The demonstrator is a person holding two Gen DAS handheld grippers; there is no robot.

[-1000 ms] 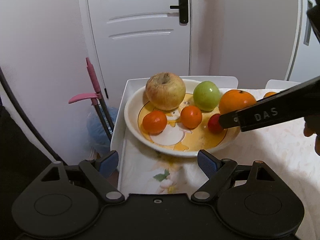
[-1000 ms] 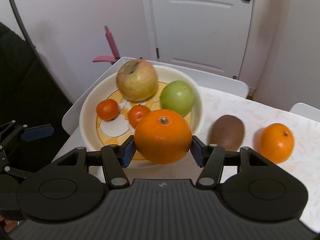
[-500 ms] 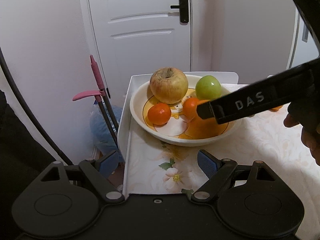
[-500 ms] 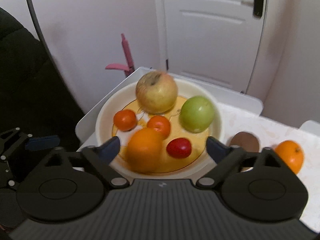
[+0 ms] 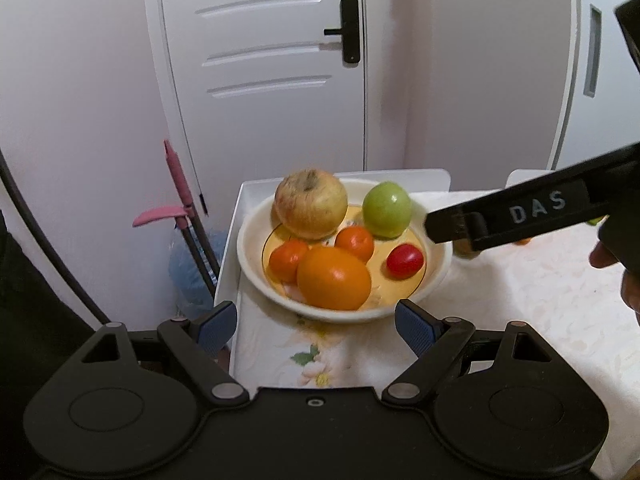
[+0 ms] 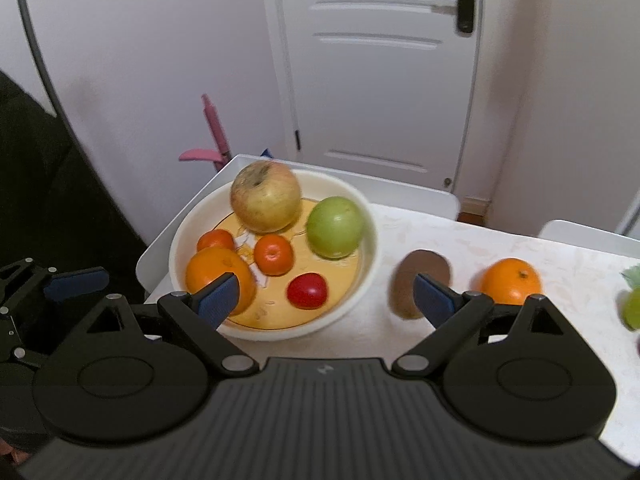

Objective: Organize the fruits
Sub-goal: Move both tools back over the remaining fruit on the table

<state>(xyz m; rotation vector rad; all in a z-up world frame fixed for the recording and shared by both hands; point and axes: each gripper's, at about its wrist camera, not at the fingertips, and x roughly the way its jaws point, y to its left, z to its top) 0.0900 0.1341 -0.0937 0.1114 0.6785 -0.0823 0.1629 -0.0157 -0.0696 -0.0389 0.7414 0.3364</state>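
Note:
A white bowl [image 5: 252, 236] [image 6: 370, 240] with a yellow inside stands at the table's left end. In it lie a large yellow apple [image 5: 310, 204] [image 6: 265, 196], a green apple [image 5: 386, 210] [image 6: 335, 227], two mandarins [image 6: 273, 254], a red fruit [image 5: 405, 261] [image 6: 307, 290] and a big orange [image 5: 334, 278] [image 6: 216, 274]. A kiwi [image 6: 420, 276] and another orange [image 6: 510, 280] lie on the cloth right of the bowl. My right gripper [image 6: 326, 300] is open and empty above the bowl's near rim. My left gripper [image 5: 316, 326] is open and empty before the bowl.
The table has a flowered cloth [image 5: 540, 300] and white edges [image 6: 400, 188]. A pink-handled mop [image 5: 178, 184] and a blue bag stand at the wall left of the table. A white door [image 6: 380, 60] is behind. A green fruit [image 6: 632, 308] shows at the far right.
My right gripper opened and let the big orange go into the bowl's near left, then drew back and to the right. My left gripper backed away a little.

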